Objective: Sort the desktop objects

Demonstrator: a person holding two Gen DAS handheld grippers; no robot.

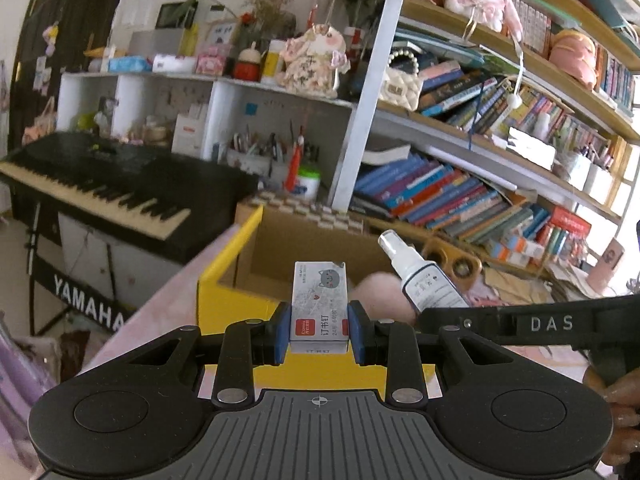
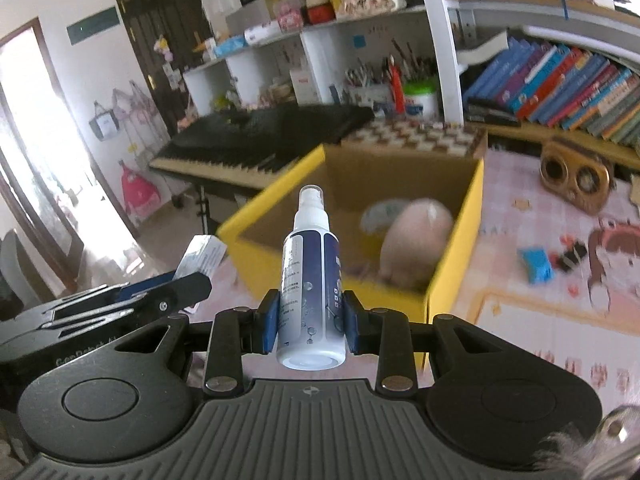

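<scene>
Right wrist view, room: bookshelf (image 2: 560,80) packed with books along the back, white shelf unit (image 2: 280,68) with jars of pens, black keyboard (image 2: 248,148) on a stand at left, bright doorway at far left.
Worktop: desk (image 2: 540,320) under a pink patterned mat; a wooden speaker (image 2: 576,178) near its back edge, a blue item (image 2: 536,266) and small clips on the right part.
Box: yellow carton (image 2: 456,256), open top, at the desk's left edge, in front of a checkered board (image 2: 416,136); a pink plush (image 2: 414,240) lies inside.
Right gripper (image 2: 310,320): blue pads clamped on a spray bottle (image 2: 312,276), nozzle pointing away, in front of the box's near wall.
Left gripper (image 1: 318,332): jaws narrow, pinching a staples box (image 1: 318,300), held over the carton's near rim.
Writing: "YAMAHA" on the keyboard stand, "DAS" on the right gripper's side in the left view, Chinese print on a red patch of the staples box; bottle label too small to read.
</scene>
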